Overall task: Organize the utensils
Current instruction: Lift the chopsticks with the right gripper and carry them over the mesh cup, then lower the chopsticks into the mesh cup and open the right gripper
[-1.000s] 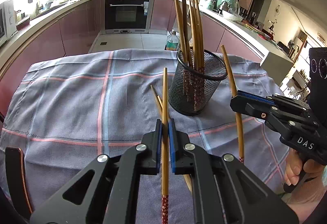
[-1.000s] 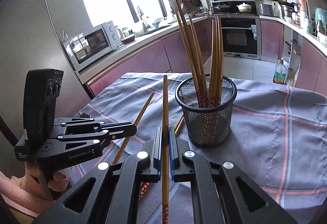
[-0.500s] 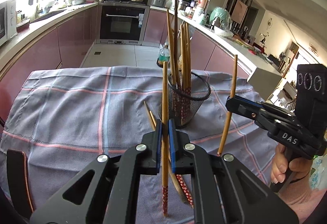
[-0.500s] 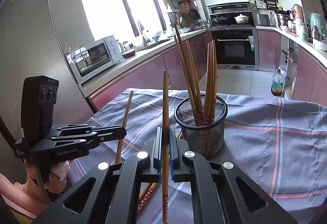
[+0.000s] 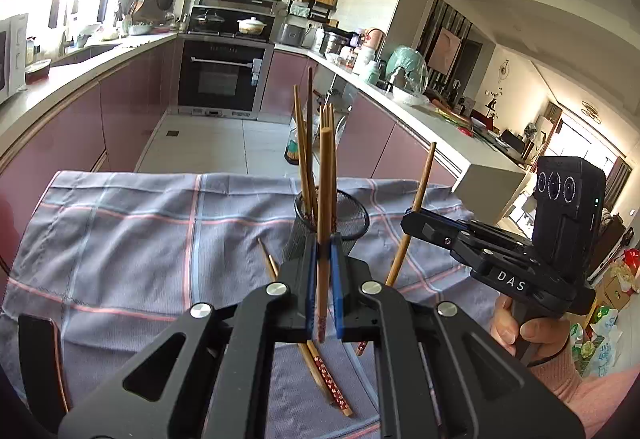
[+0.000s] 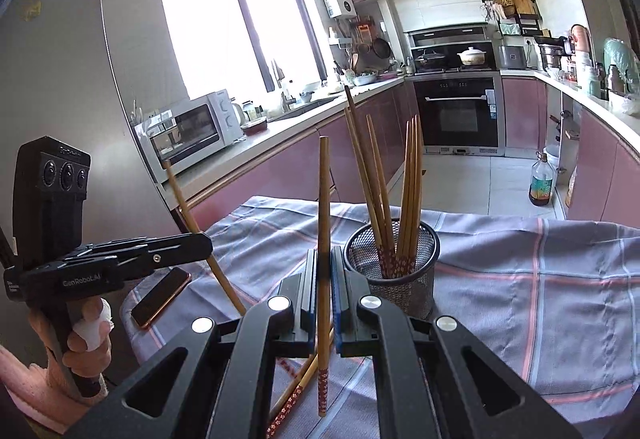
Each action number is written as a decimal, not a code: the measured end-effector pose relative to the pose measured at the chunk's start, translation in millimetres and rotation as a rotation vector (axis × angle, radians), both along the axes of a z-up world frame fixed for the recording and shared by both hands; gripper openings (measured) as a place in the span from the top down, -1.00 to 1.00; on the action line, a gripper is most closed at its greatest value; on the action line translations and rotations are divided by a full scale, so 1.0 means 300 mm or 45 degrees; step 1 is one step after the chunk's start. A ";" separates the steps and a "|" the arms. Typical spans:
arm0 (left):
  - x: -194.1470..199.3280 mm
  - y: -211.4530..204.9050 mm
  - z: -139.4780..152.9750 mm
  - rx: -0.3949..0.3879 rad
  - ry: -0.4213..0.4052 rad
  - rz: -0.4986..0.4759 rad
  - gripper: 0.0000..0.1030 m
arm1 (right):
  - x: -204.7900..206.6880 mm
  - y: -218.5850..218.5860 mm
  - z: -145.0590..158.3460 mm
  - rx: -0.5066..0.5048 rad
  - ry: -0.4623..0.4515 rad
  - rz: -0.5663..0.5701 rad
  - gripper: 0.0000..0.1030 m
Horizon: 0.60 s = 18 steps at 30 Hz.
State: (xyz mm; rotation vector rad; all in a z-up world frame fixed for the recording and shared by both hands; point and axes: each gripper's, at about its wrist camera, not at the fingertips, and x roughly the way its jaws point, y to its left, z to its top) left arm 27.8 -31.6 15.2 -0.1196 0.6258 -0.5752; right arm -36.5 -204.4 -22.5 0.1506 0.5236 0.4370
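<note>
Each gripper [image 5: 322, 289] [image 6: 324, 295] clamps one upright chopstick [image 5: 326, 223] [image 6: 323, 239] above the cloth [image 5: 120, 239] beside the holder [image 6: 394, 271]; light, stiff, smooth sticks, best gripped mid-shaft.

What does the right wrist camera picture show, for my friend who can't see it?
The right tool pinches one upright chopstick above a grey checked cloth. Just behind stands a mesh cup of chopsticks. At left, the left tool holds another chopstick near a phone.
</note>
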 end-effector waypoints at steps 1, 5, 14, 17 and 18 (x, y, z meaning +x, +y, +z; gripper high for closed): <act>0.000 -0.001 0.009 0.000 -0.010 0.003 0.86 | 0.000 0.000 0.006 0.000 -0.008 -0.001 0.90; 0.004 0.000 0.043 -0.014 -0.037 0.006 0.86 | -0.001 -0.001 0.034 -0.008 -0.041 -0.006 0.90; 0.020 -0.044 0.115 -0.020 -0.100 -0.008 0.86 | 0.013 -0.016 0.099 -0.020 -0.118 -0.026 0.90; 0.028 -0.067 0.140 -0.017 -0.120 -0.008 0.86 | 0.019 -0.018 0.116 -0.030 -0.142 -0.031 0.90; 0.038 -0.077 0.148 -0.016 -0.123 -0.006 0.86 | 0.021 -0.019 0.121 -0.032 -0.148 -0.034 0.90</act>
